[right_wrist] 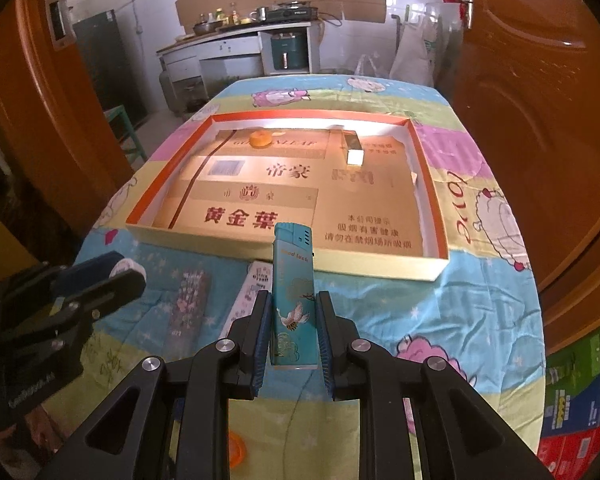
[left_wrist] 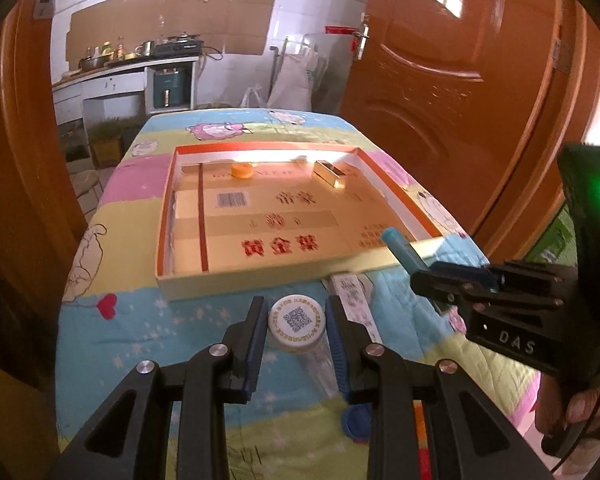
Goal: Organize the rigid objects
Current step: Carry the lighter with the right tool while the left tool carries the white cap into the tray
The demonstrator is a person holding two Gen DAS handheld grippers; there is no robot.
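My left gripper (left_wrist: 296, 308) is shut on a small clear bottle with a white QR-code cap (left_wrist: 296, 324), held above the cartoon-print cloth just short of the tray. My right gripper (right_wrist: 293, 298) is shut on a teal lighter (right_wrist: 292, 272) that stands upright between the pads, its top near the tray's front wall. The shallow orange-rimmed cardboard tray (left_wrist: 260, 276) (right_wrist: 360, 266) holds an orange cap (left_wrist: 242, 171) (right_wrist: 260, 139) and a small gold box (left_wrist: 330, 174) (right_wrist: 352, 148) at its far side. Each view shows the other gripper: right gripper (left_wrist: 420, 276), left gripper (right_wrist: 128, 274).
On the cloth in front of the tray lie a white printed strip (left_wrist: 352, 300) (right_wrist: 256, 284) and a patterned flat case (right_wrist: 190, 304). A blue cap (left_wrist: 356, 420) and an orange lid (right_wrist: 234, 450) lie nearer me. Wooden doors flank the table; a kitchen counter stands beyond.
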